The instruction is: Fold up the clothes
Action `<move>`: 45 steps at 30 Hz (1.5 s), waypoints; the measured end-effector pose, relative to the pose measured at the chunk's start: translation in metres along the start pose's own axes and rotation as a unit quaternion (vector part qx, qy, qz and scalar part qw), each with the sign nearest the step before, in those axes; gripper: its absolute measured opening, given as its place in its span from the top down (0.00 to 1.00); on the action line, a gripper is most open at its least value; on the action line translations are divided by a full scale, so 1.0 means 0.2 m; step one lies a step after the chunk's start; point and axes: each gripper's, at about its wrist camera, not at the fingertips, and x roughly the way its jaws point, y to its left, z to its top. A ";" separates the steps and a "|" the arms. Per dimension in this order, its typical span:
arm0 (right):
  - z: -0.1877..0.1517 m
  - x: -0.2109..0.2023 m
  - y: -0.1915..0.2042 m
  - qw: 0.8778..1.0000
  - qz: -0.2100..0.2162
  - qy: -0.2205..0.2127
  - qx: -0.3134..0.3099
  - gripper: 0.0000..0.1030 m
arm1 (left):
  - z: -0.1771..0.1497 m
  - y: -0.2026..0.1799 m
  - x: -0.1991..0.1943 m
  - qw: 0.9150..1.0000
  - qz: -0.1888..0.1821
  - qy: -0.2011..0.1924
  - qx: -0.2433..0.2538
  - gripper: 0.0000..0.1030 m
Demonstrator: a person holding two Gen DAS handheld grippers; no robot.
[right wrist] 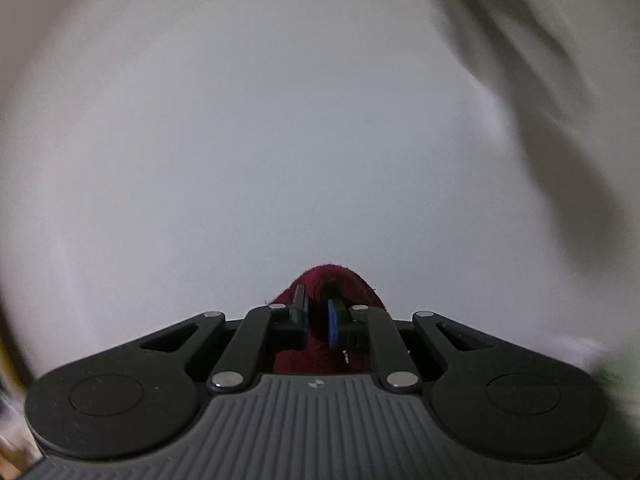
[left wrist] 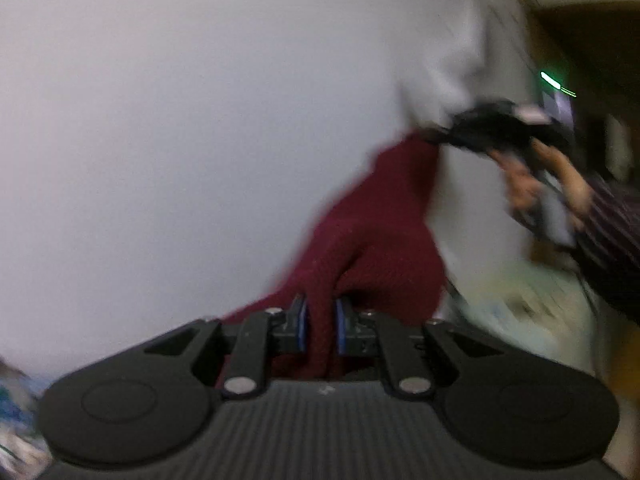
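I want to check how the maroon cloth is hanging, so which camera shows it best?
The left wrist view. There the maroon cloth stretches from the left gripper to the right gripper, so most of its span shows, though blurred. The right wrist view shows only a small bunched tip pinched between that gripper's jaws, against the white surface.

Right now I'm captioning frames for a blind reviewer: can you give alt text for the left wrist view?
The left gripper pinches a dark red cloth, which stretches up and right to the right gripper, held in the person's hand. A white surface fills the blurred background.
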 end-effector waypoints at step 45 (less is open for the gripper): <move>-0.99 -0.16 -1.49 0.921 -0.240 0.258 0.168 0.55 | -0.61 0.44 1.12 0.949 0.095 0.192 -0.231 0.33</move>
